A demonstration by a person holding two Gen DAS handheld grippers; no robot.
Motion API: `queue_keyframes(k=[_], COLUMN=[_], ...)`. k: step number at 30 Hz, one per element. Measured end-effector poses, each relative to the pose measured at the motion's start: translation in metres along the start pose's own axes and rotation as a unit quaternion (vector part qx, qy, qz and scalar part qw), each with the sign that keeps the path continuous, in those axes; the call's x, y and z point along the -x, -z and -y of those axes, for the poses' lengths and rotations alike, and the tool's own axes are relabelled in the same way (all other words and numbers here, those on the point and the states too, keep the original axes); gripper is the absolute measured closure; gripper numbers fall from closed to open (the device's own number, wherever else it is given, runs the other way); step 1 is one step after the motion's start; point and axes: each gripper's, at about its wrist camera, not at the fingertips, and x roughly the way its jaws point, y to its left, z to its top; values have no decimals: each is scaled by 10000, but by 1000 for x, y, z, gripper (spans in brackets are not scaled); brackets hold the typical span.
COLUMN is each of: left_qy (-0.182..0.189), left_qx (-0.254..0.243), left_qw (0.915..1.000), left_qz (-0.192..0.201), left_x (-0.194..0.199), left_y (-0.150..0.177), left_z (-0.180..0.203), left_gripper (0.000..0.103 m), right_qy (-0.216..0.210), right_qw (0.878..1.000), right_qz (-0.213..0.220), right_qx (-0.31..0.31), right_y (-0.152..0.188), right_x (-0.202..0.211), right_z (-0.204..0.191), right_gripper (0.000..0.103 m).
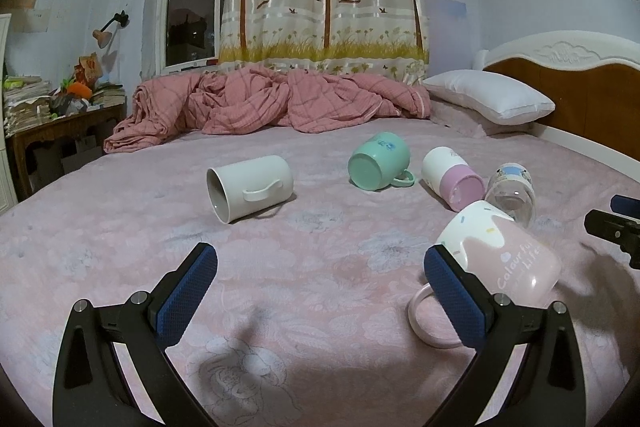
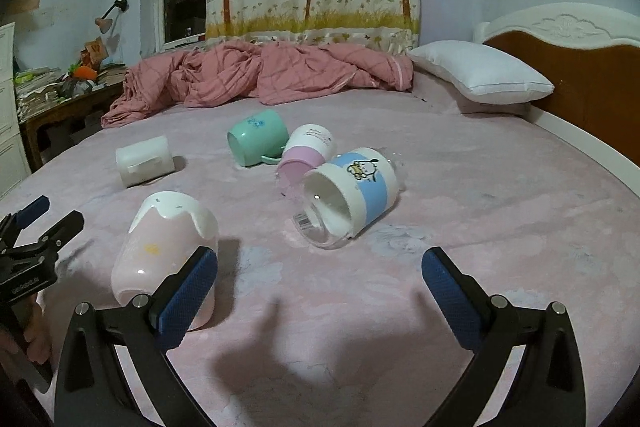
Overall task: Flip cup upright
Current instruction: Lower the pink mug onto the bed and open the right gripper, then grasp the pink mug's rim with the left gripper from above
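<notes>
Several cups lie on their sides on the pink bed sheet (image 1: 312,291). A white mug (image 1: 250,187) lies at the left, a mint green mug (image 1: 378,161) in the middle, a white and lilac cup (image 1: 452,177) and a clear glass cup with a blue cartoon sleeve (image 2: 352,193) to the right. A pink and white mug (image 1: 504,259) lies nearest, just behind my left gripper's right finger (image 1: 456,299). My left gripper (image 1: 320,295) is open and empty. My right gripper (image 2: 320,295) is open and empty, with the pink mug (image 2: 168,247) behind its left finger.
A rumpled pink quilt (image 1: 264,103) lies along the far side of the bed. A white pillow (image 1: 492,97) and wooden headboard (image 1: 580,99) are at the right. A cluttered wooden table (image 1: 60,123) stands at the left. The other gripper shows at each view's edge (image 2: 32,239).
</notes>
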Motion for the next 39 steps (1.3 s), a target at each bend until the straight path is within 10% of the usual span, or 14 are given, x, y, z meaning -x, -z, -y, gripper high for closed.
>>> queue_keyframes(k=[24,35,39], left_qy=[482,747,1117], left_qx=[27,299,838], left_qw=[9988,9813,9626], left_qz=[21,-1751,-2323], left_x=[33,-23,-47], left_y=[-21,-74,-80], left_z=[7,54,65], left_gripper=[0,1,1], right_qy=[41,577,828], right_qw=[9998,9975,9954], right_qz=[188,252,145], right_qx=[9,321,462], right_y=[-5,-8,-7], right_x=[9,14,11], right_z=[1,0,1], right_gripper=[0,0,0])
